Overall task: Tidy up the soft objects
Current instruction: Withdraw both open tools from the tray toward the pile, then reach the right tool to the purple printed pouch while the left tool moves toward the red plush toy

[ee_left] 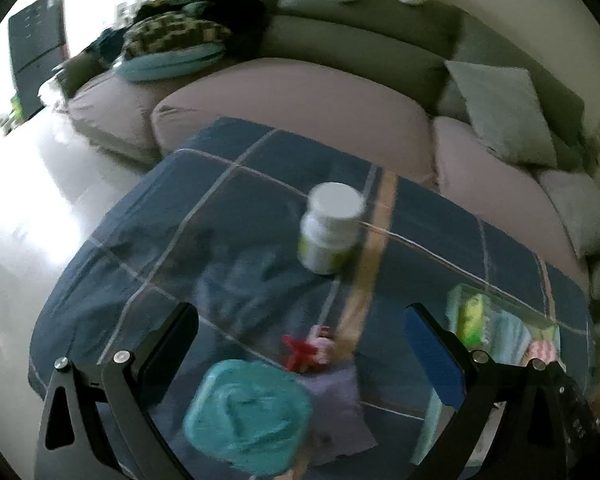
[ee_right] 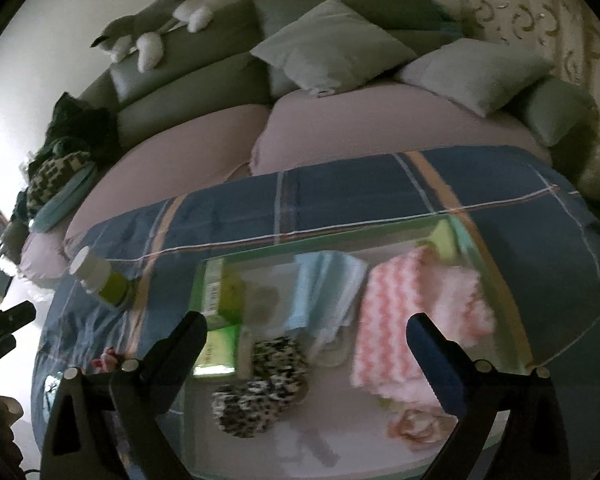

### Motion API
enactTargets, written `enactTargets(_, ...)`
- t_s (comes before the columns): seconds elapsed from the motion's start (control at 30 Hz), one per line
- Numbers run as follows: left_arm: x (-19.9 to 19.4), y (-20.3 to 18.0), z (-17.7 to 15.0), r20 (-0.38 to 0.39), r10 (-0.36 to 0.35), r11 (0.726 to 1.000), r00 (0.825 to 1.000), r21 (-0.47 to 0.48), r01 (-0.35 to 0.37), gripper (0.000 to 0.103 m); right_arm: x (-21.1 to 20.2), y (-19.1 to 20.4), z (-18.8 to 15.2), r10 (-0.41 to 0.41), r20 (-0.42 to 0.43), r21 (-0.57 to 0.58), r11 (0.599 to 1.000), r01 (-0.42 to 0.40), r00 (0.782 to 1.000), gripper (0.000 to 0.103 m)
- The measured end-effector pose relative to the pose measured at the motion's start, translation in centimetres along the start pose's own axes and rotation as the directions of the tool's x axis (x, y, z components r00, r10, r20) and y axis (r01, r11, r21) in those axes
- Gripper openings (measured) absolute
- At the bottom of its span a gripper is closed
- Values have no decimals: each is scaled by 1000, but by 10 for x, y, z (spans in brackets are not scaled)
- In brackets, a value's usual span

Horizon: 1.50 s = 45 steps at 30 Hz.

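Plaid cloth (ee_right: pixel 340 196), both grippers open, pink towel (ee_right: pixel 416 312) binned

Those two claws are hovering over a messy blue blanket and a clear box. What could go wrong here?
The upright white-capped bottle stands on the soft plaid blanket; a nudge from the open left gripper could tip it. The clear box already looks crowded with a pink-striped cloth and leopard-print items, so the open right gripper might snag one.
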<state>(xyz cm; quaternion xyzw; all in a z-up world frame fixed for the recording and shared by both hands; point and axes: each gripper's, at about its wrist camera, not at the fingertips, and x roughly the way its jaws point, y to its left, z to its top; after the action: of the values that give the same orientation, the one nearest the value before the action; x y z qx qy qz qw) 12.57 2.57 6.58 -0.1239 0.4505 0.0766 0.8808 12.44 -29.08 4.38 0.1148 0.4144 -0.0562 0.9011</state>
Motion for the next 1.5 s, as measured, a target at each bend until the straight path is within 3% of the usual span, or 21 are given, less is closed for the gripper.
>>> enactTargets(0.27,8,47,0,-33,71,991,997,-113,-74,102,8,41,-7,83,-38,-72,994,-85,996,101)
enactTargets(0.5,31,50,-9,-132,80,993,988,-73,-90,102,24,81,-22,139,-120,-169,973,-159,983,101)
enactTargets(0.63,36,61,-11,-148,80,990,986,-99,-96,102,31,103,-32,159,-172,-224,955,-195,972,101)
enactTargets(0.83,49,81,-15,-189,137,975,972,-148,-166,102,39,126,-48,168,-229,-285,930,-231,959,101)
enactTargets(1.27,78,99,-24,-269,144,966,952,-169,-194,102,50,152,-69,158,-305,-348,899,-264,939,101)
enactTargets(1.5,82,108,-26,-276,146,960,950,-191,-204,102,61,164,-83,147,-366,-384,876,-293,919,101)
